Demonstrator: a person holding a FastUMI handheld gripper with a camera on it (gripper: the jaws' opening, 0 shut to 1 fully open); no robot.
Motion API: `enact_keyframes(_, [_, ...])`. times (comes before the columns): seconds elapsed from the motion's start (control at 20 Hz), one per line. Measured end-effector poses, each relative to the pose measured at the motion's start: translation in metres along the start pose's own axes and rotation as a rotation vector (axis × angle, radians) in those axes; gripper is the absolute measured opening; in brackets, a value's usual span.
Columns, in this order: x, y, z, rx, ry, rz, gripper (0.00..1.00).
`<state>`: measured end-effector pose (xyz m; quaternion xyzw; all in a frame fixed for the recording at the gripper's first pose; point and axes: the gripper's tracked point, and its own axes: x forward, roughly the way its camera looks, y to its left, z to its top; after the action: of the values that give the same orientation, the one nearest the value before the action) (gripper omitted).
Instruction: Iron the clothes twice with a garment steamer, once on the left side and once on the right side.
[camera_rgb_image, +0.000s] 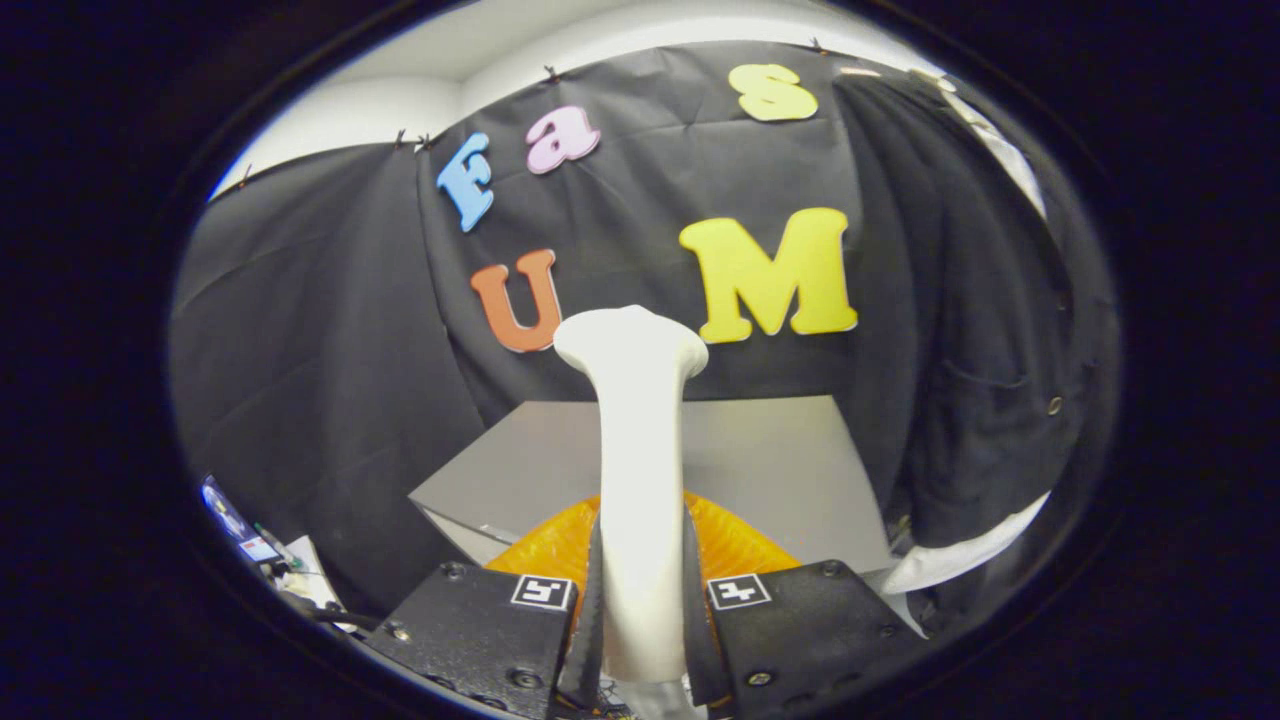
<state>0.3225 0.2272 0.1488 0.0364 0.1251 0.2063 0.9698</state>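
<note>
A white garment steamer stands upright between the fingers, its flared head level with the booth's back wall. My gripper is shut on the steamer's handle, both fingers pressing its sides. A dark garment with a chest pocket and buttons hangs to the right of the steamer, a white lining showing at its hem. The steamer's head is apart from the garment, well to its left.
A grey table lies beyond the fingers. An orange rounded object sits just behind the steamer's handle. Down to the left are cables and a small screen.
</note>
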Motion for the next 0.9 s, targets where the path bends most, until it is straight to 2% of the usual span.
enact_keyframes(0.5, [-0.164,-0.139,0.059,0.097,-0.228,-0.21,0.36])
enact_keyframes(0.7, [-0.197,-0.187,0.086,0.112,-0.283,-0.273,0.36])
enact_keyframes(0.9, [-0.199,-0.222,0.122,0.119,-0.316,-0.286,0.36])
